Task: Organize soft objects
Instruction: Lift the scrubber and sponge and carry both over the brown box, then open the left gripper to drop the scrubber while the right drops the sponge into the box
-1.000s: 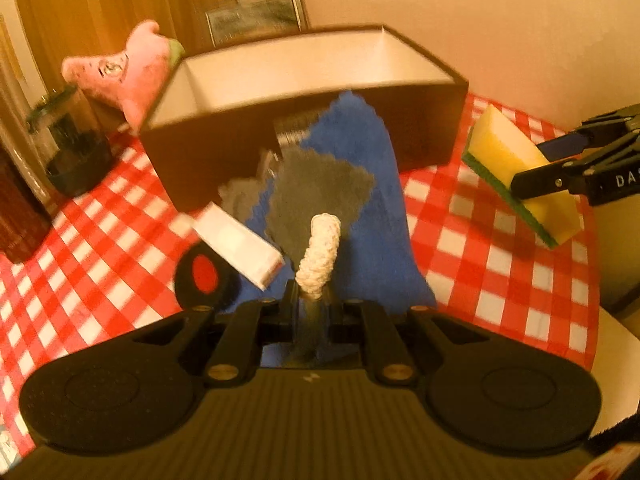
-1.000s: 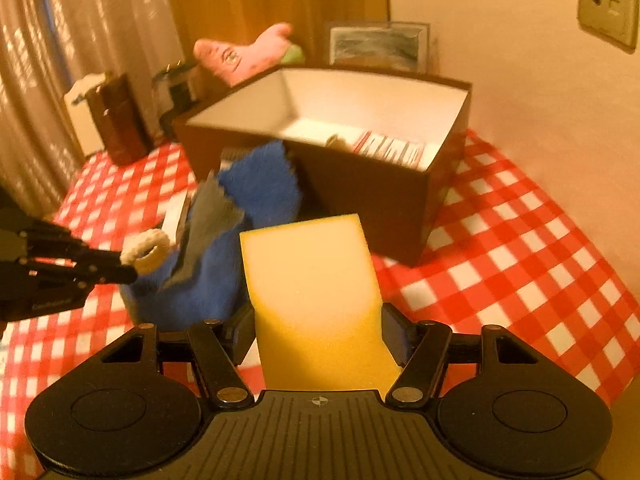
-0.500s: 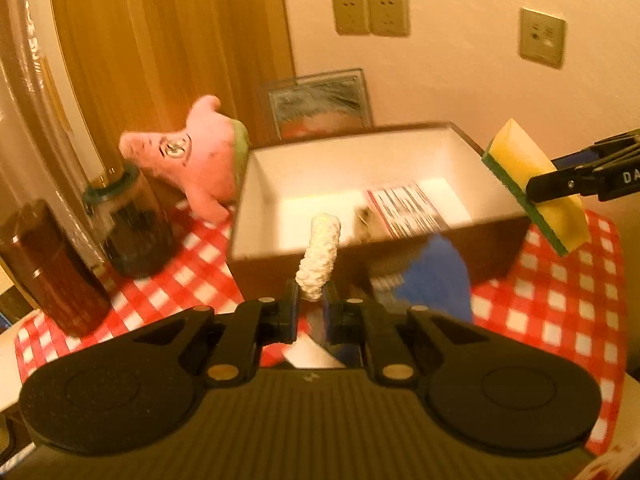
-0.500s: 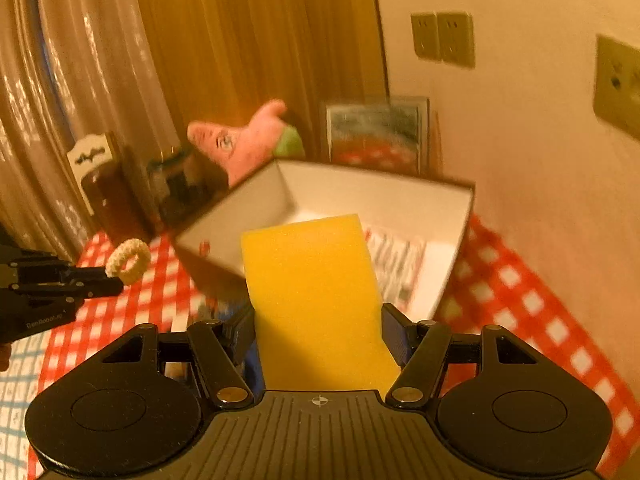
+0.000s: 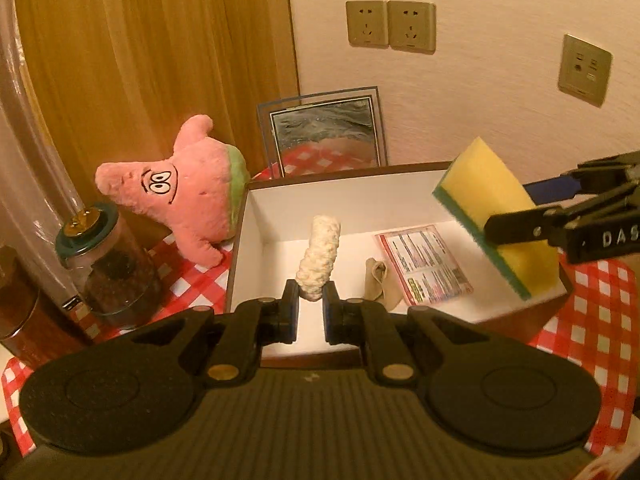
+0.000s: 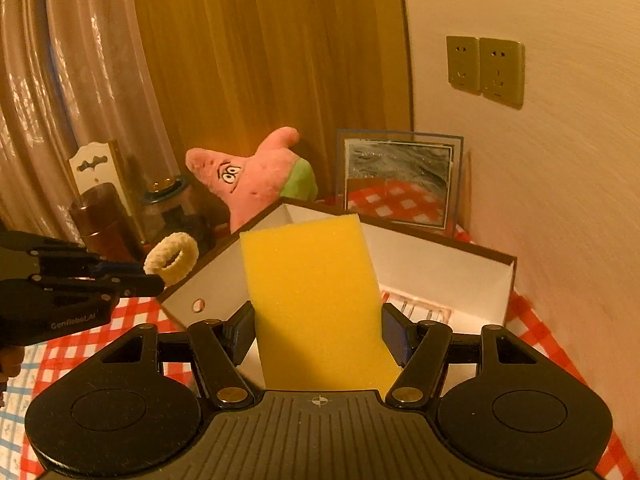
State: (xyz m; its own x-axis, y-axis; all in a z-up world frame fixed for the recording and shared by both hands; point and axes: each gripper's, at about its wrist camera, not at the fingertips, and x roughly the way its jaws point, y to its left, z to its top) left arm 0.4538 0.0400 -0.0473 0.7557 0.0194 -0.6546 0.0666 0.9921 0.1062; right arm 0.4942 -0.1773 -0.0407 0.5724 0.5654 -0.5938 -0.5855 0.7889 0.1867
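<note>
My left gripper (image 5: 311, 300) is shut on a cream woven ring (image 5: 320, 256), held edge-on in the air above the near-left part of the open brown box (image 5: 240, 248). From the right wrist view that ring (image 6: 172, 258) shows as a loop left of the box (image 6: 460, 268). My right gripper (image 6: 318, 330) is shut on a yellow sponge (image 6: 316, 296) with a green scouring side, over the box's right part. The left wrist view shows this sponge (image 5: 496, 216) tilted in the air. A pink star plush (image 5: 180, 192) sits behind the box's left corner.
Inside the box lie a printed leaflet (image 5: 424, 268) and a small beige scrap (image 5: 378, 284). A glass jar (image 5: 108, 272) and a brown canister (image 5: 20, 320) stand at the left. A framed picture (image 5: 324, 132) leans on the wall. The red checked tablecloth (image 5: 592, 320) covers the table.
Both grippers have risen and moved forward over the box with ring and sponge. The blue and grey cloths that filled the foreground have dropped out of view. The box interior now shows.
</note>
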